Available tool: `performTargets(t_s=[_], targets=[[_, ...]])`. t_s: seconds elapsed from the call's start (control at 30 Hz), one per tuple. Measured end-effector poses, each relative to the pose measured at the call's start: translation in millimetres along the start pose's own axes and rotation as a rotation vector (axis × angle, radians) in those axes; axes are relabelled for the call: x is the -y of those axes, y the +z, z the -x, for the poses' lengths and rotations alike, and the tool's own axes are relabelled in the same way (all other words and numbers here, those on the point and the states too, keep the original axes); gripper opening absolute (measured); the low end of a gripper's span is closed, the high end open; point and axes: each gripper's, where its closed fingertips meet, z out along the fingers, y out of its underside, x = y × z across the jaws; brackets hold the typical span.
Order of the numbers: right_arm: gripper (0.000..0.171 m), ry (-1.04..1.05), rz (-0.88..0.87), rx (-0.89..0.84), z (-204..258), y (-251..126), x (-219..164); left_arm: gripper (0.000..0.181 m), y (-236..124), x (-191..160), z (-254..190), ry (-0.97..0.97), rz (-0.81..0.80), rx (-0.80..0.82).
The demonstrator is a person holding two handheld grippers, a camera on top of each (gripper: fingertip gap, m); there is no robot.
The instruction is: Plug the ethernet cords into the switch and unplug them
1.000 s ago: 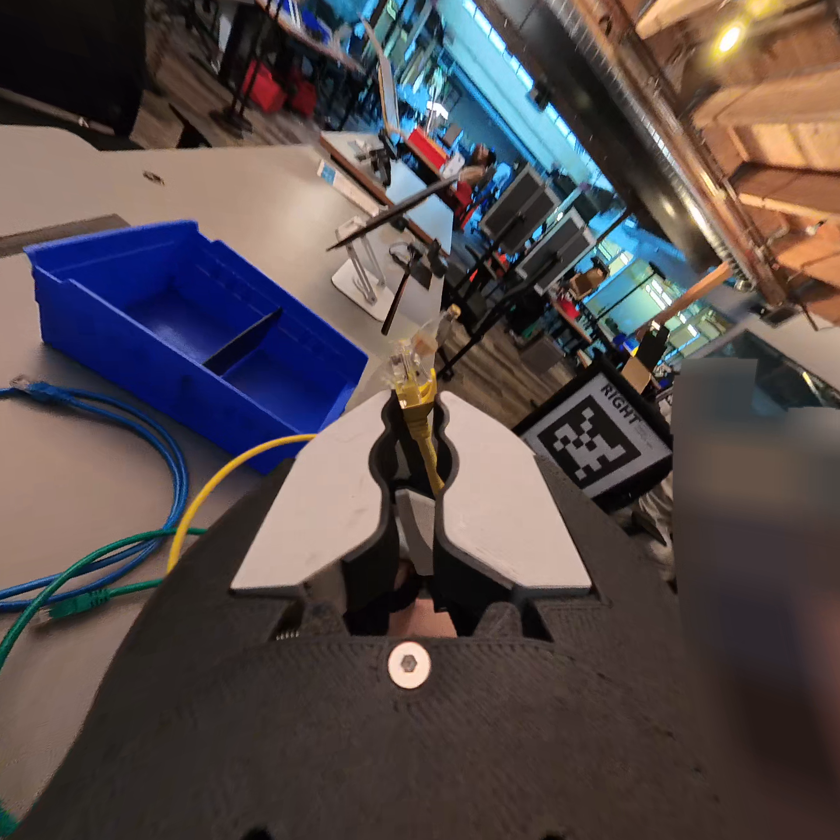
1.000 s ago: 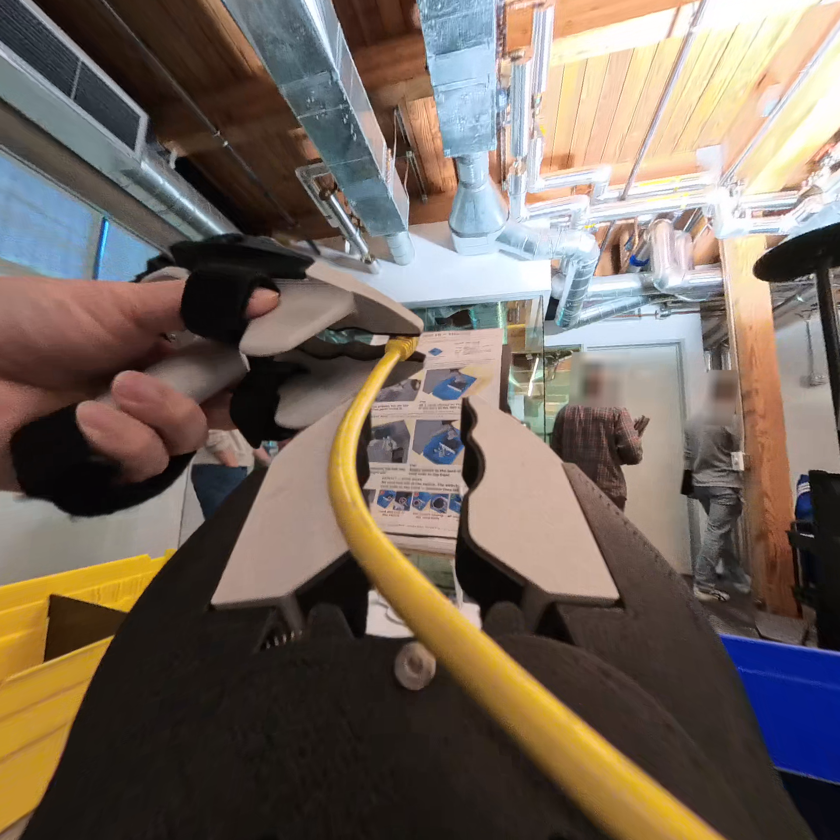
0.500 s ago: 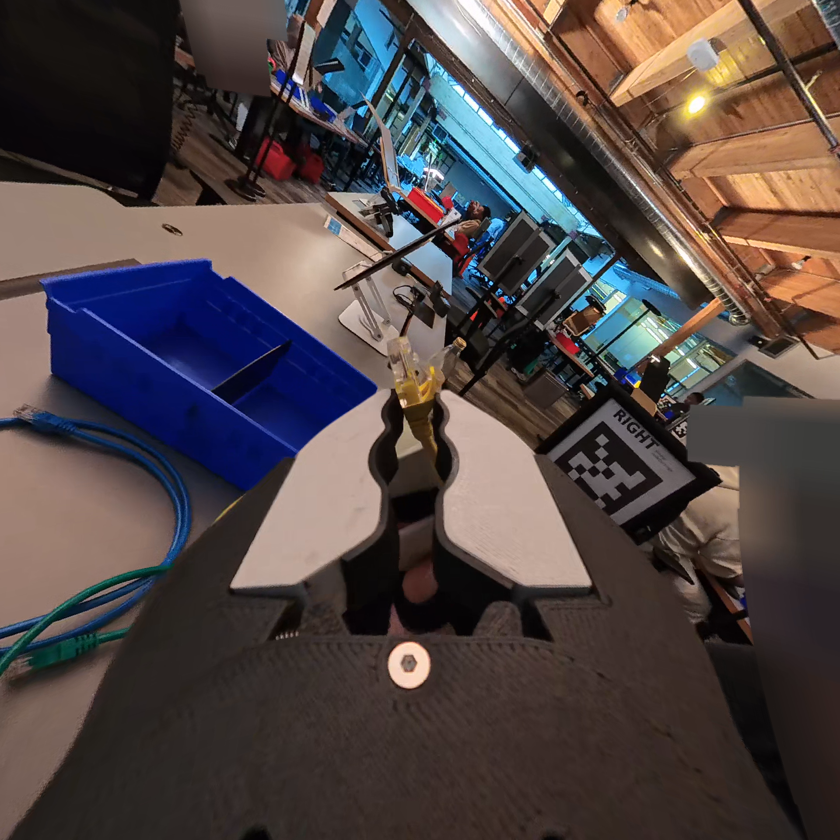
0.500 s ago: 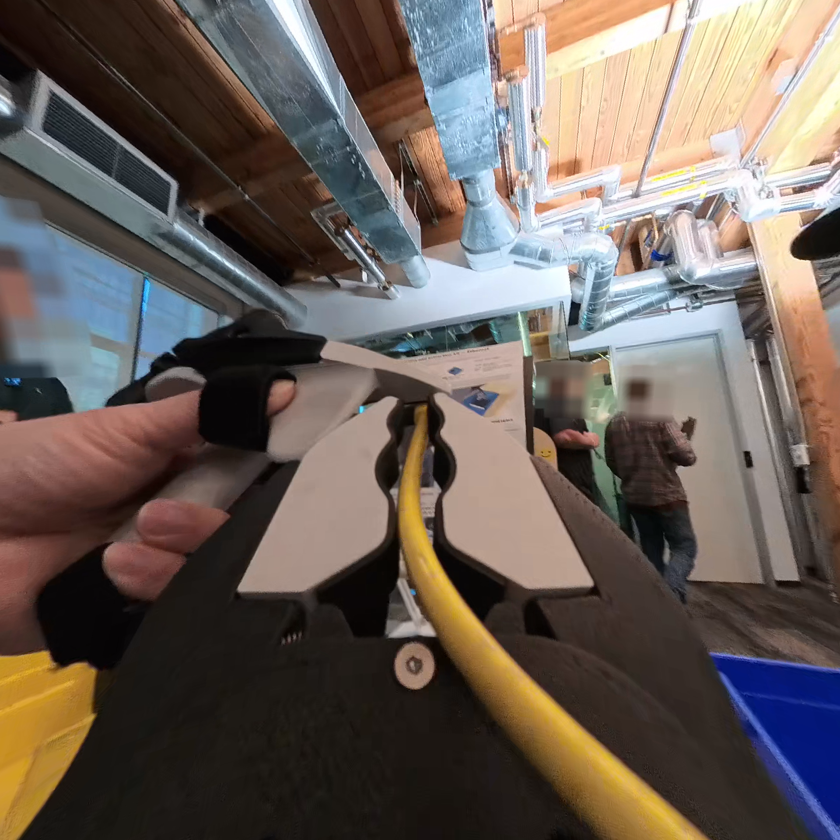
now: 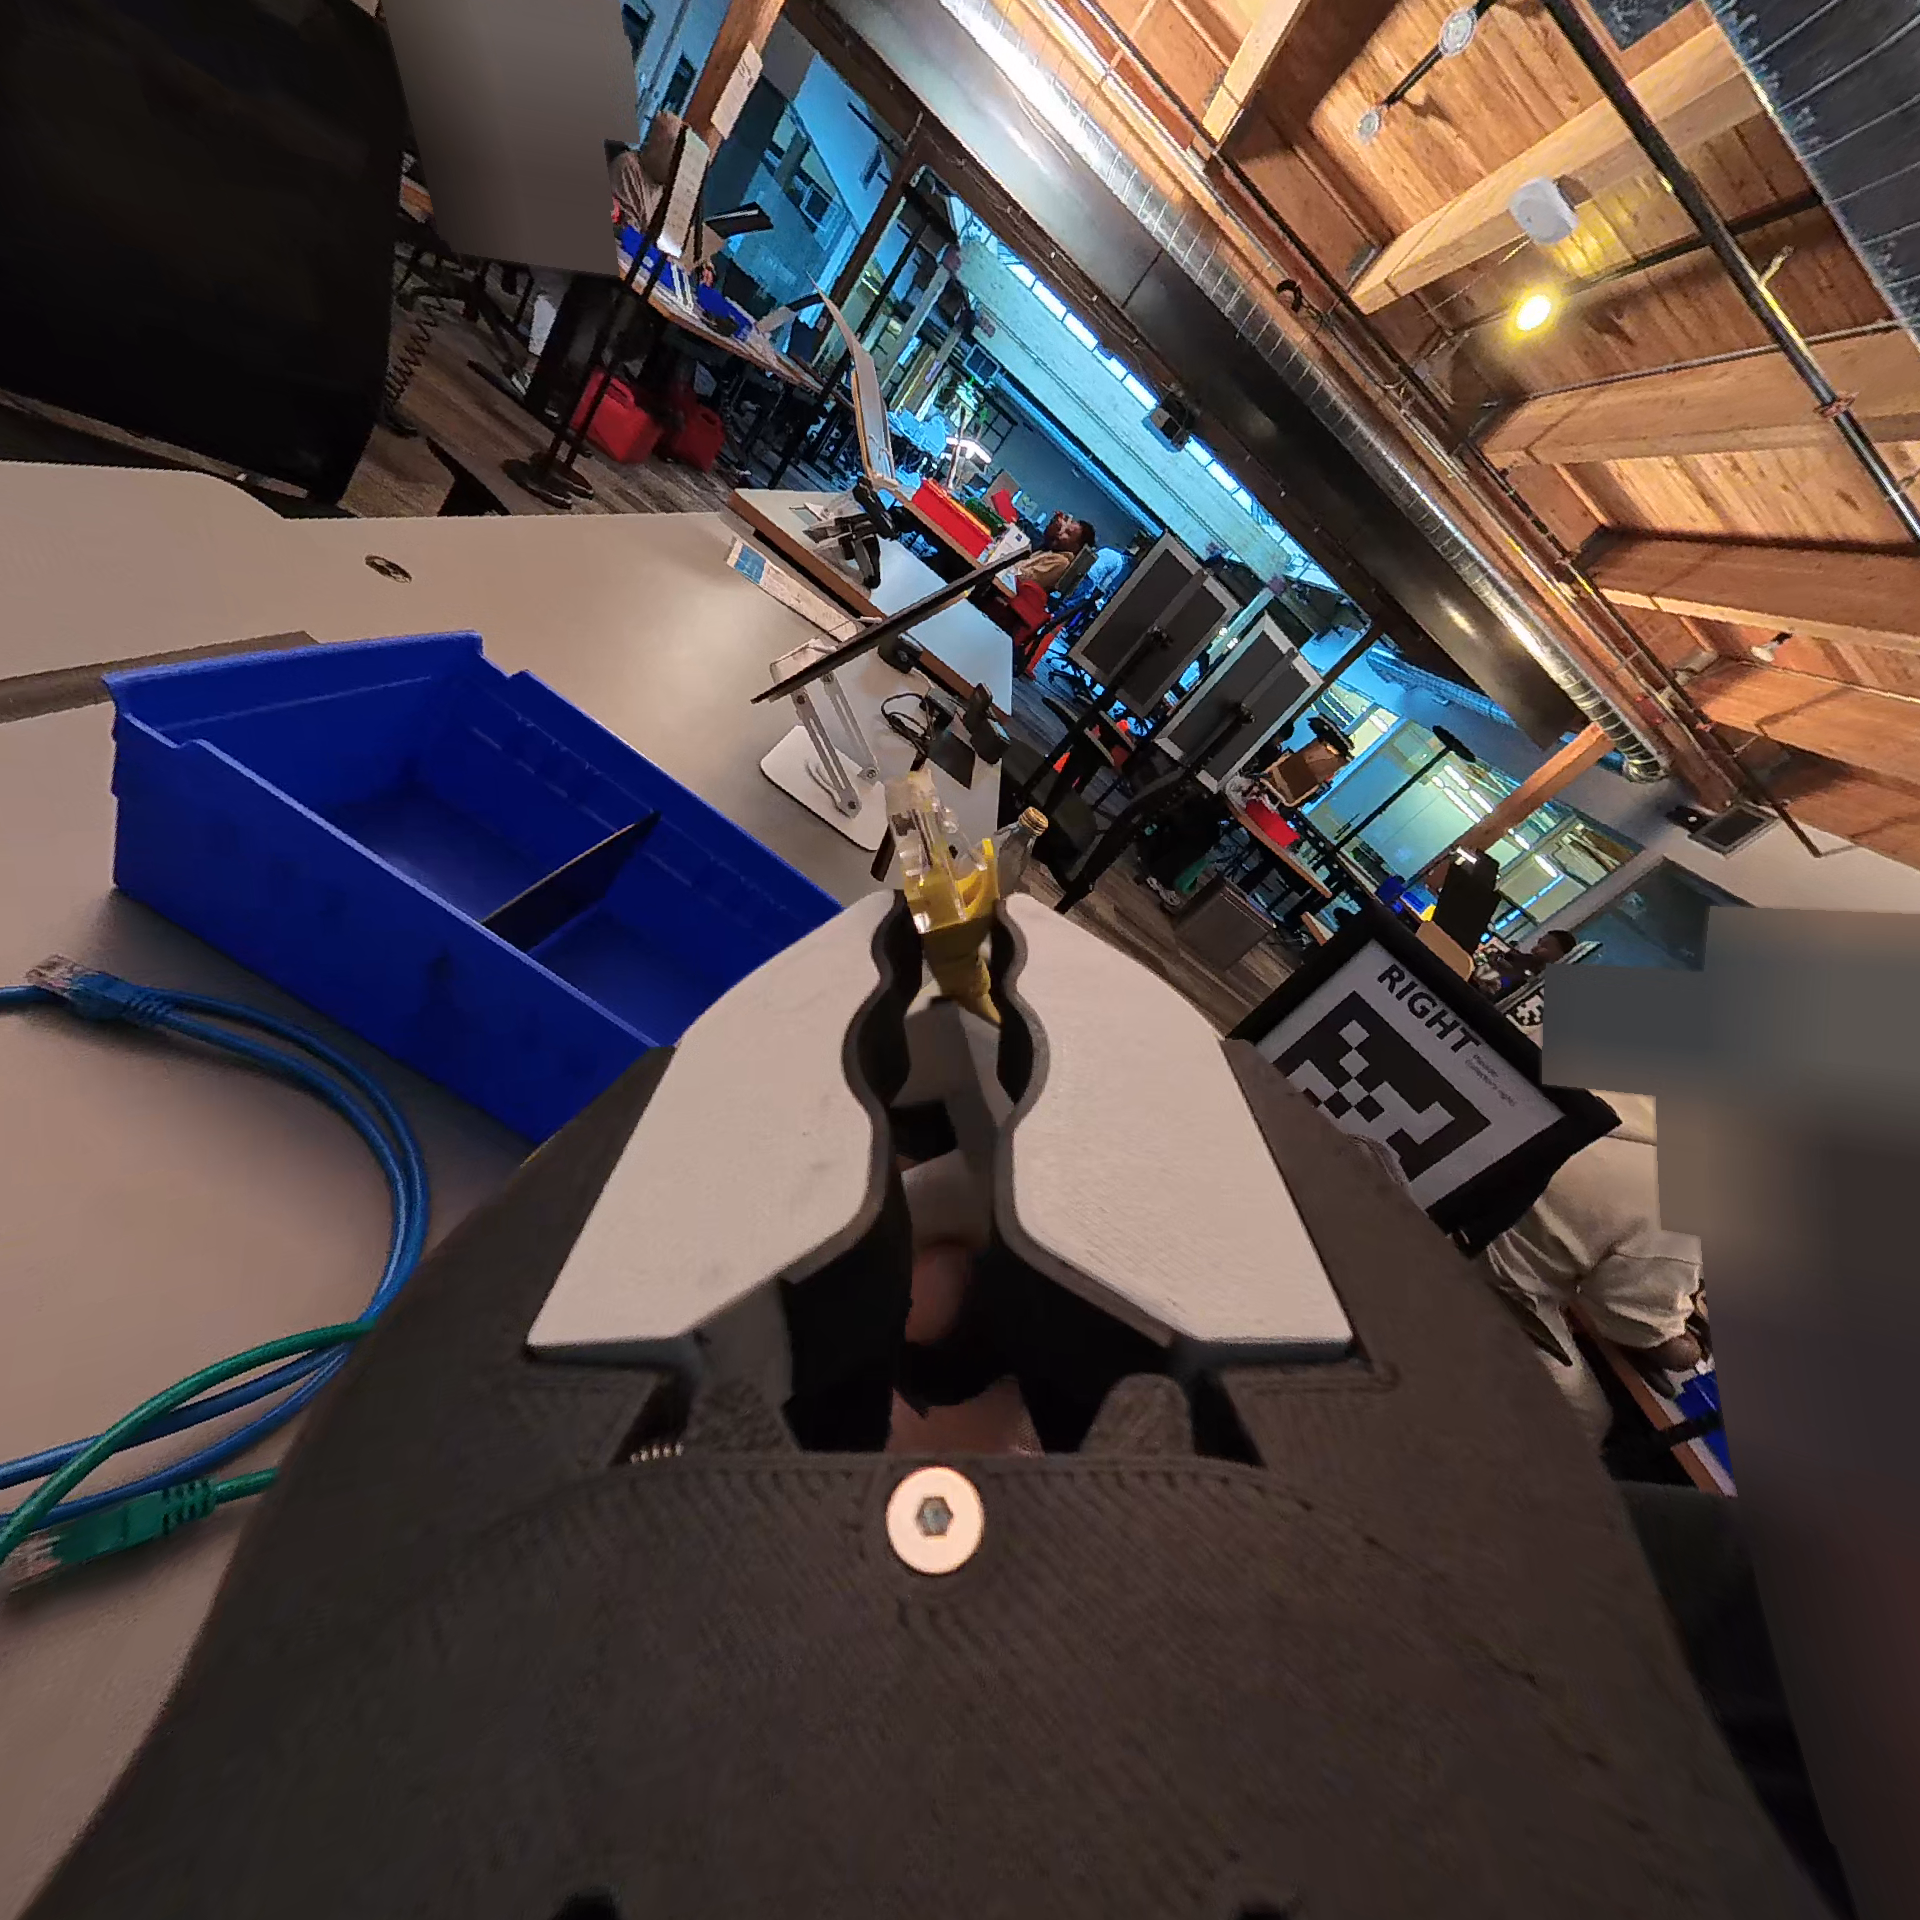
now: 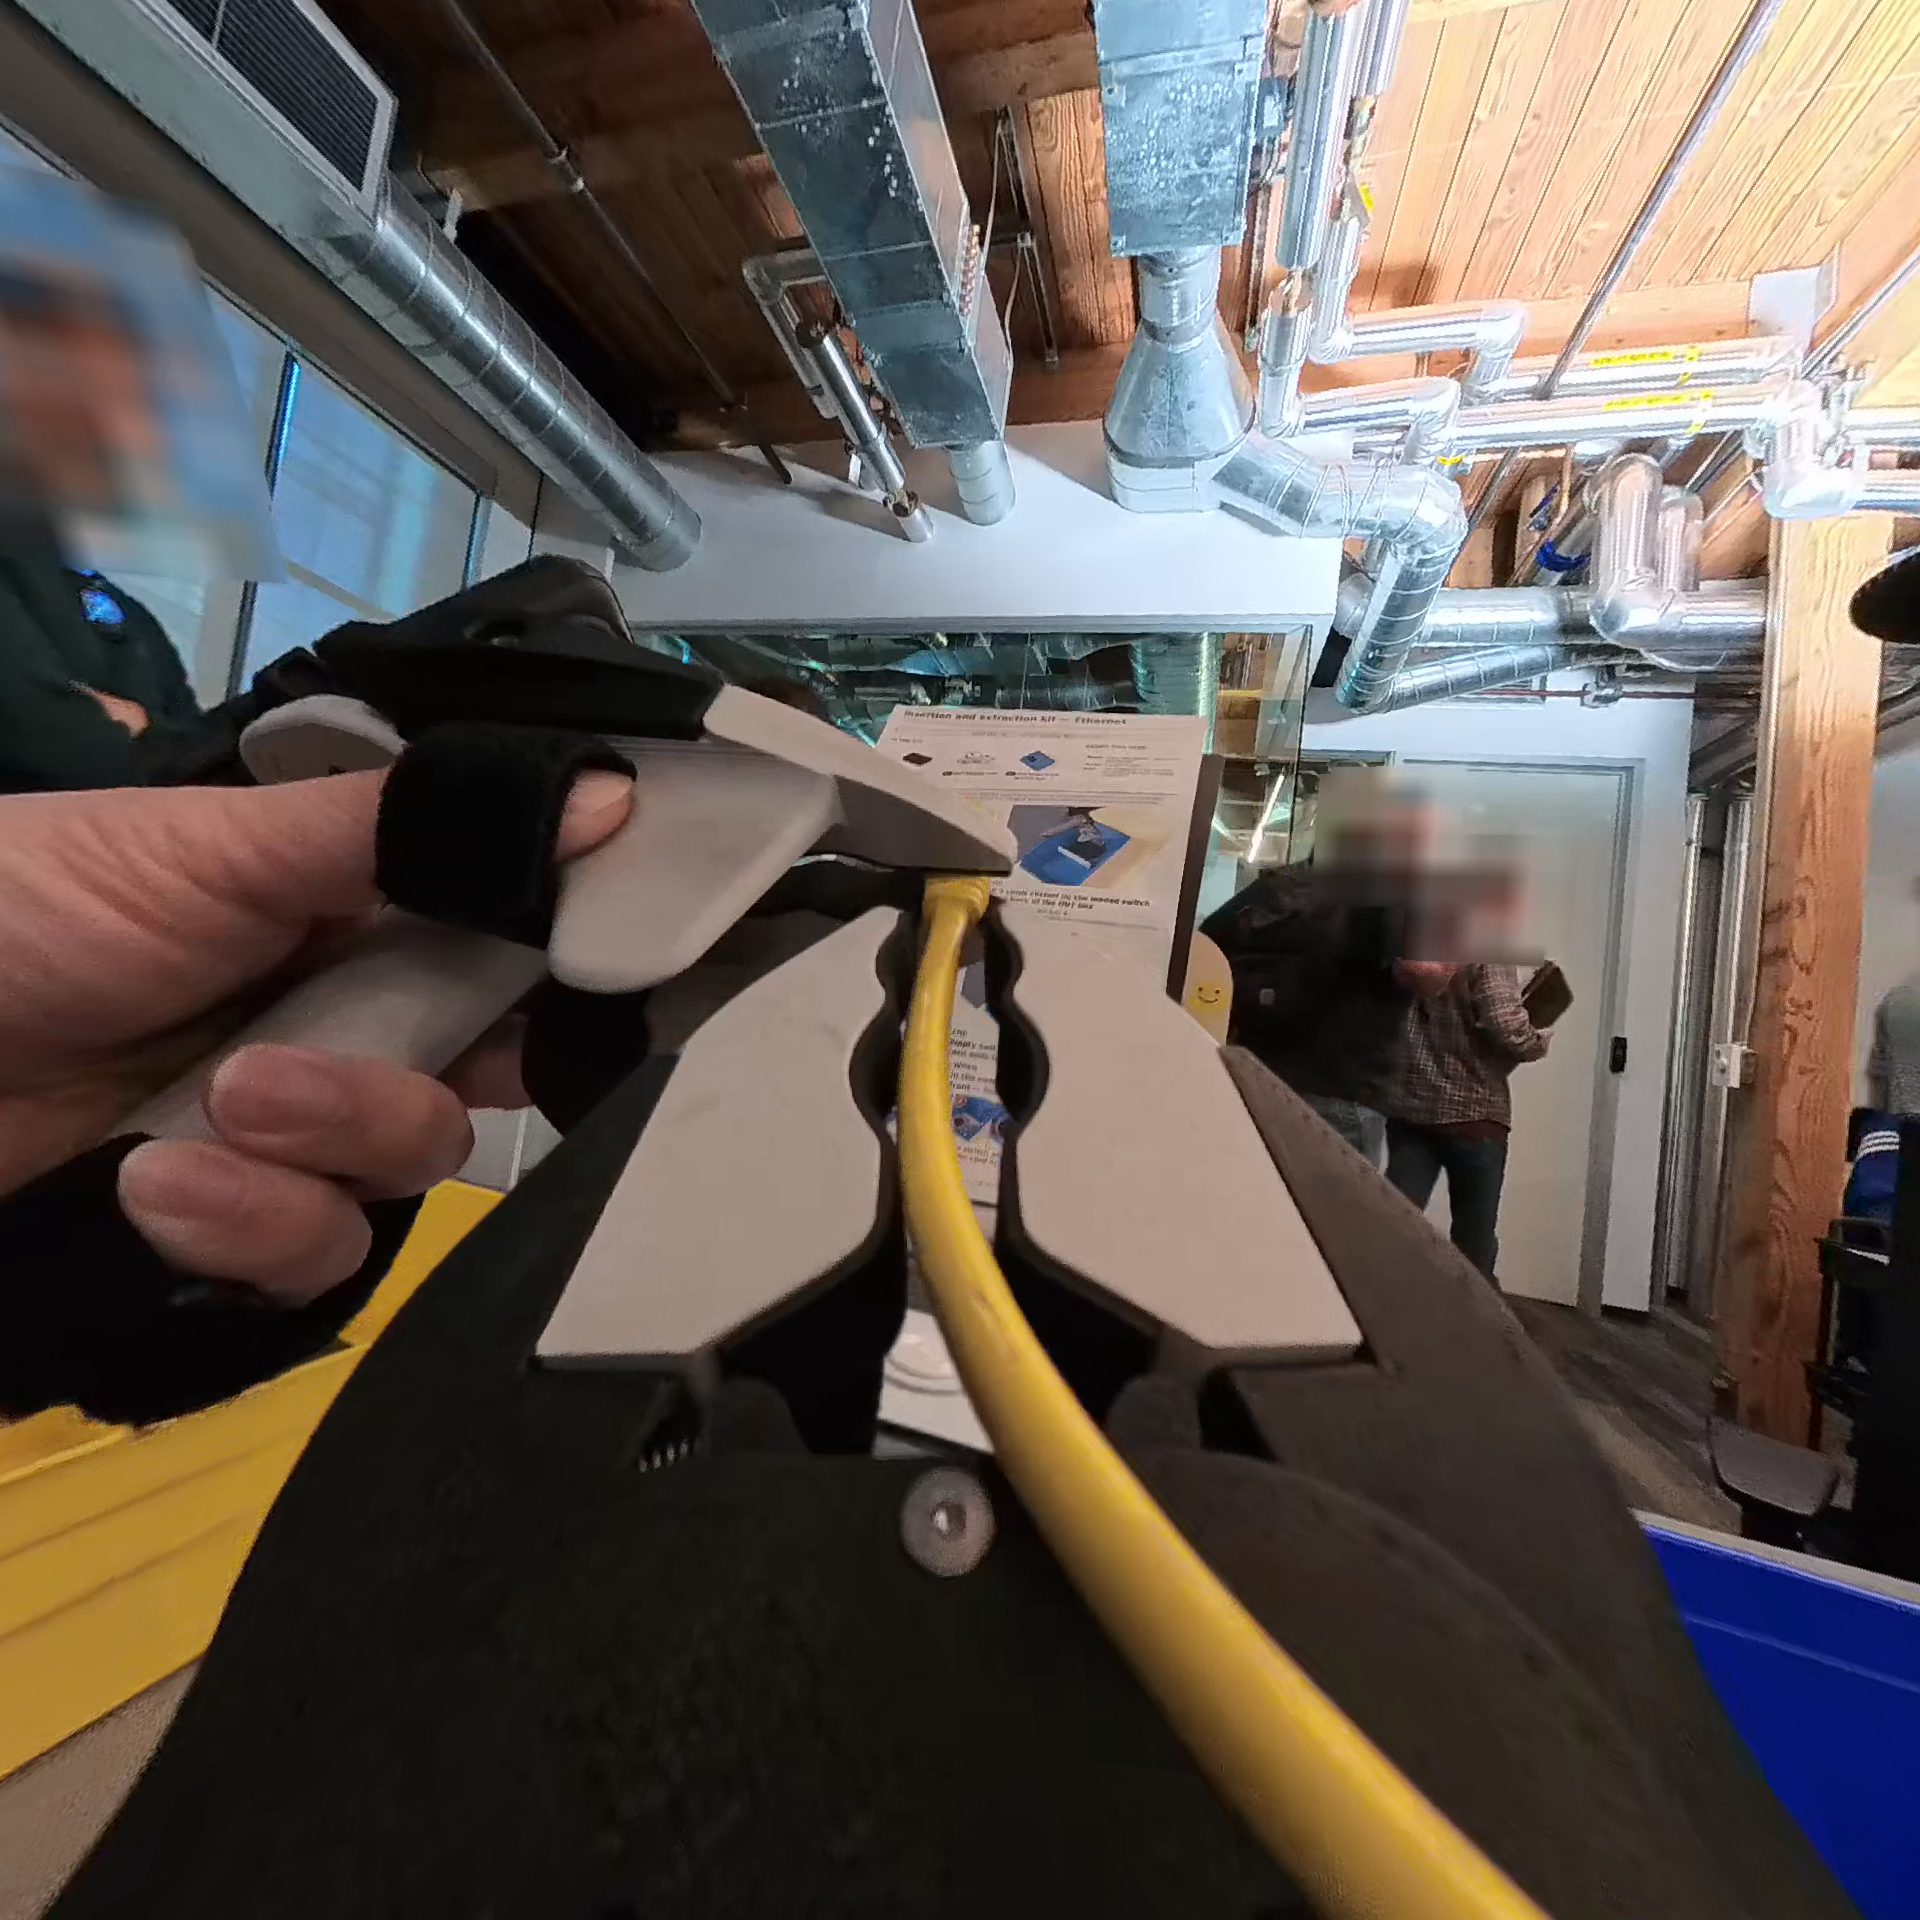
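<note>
My left gripper (image 5: 948, 920) is shut on the yellow ethernet cord's plug end (image 5: 940, 868); the clear connector sticks out past the fingertips, held up above the table. My right gripper (image 6: 948, 920) is shut on the same yellow cord (image 6: 940, 1122) just behind that plug, and the cord runs back over its body. The left gripper, held by a hand (image 6: 208, 987), shows in the right wrist view at the left, touching the cord's end. A blue cord (image 5: 312, 1081) and a green cord (image 5: 156, 1455) lie loose on the grey table (image 5: 156, 1143). The switch is not in view.
A blue divided bin (image 5: 416, 831) stands on the table behind the cords; its corner shows in the right wrist view (image 6: 1808, 1704). A yellow bin (image 6: 125, 1538) is at the lower left there. People stand in the background by a door. Both grippers' tips are close together, under 4 cm apart.
My right gripper has shut on the yellow cord, which it only straddled a second ago. Both grippers have tilted and shifted a little; the left keeps its hold on the plug.
</note>
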Motion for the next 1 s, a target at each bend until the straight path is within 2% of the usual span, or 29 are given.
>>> performTargets(t_s=[0.53,0.77,0.93,0.97,1.0], targets=[[0.012,0.000,-0.017,-0.022,-3.6,-3.5,-3.4,0.012,3.4,-7.7,6.2,0.005,-0.015,0.026],[0.012,-0.013,0.031,-0.004,-1.6,2.6,-9.5,0.012,0.1,-2.8,12.1,-0.015,-0.059,0.022],[0.012,0.010,-0.005,0.045,0.1,-1.4,-3.7,0.016,-2.5,-2.8,6.4,-0.074,-0.053,-0.078],[0.012,0.012,-0.018,0.061,0.7,-3.0,-2.0,0.022,-4.2,-1.0,5.7,-0.095,-0.057,-0.102],[0.012,0.011,-0.011,0.069,0.8,-3.5,-3.6,0.018,-5.3,-0.3,5.4,-0.104,-0.053,-0.118]])
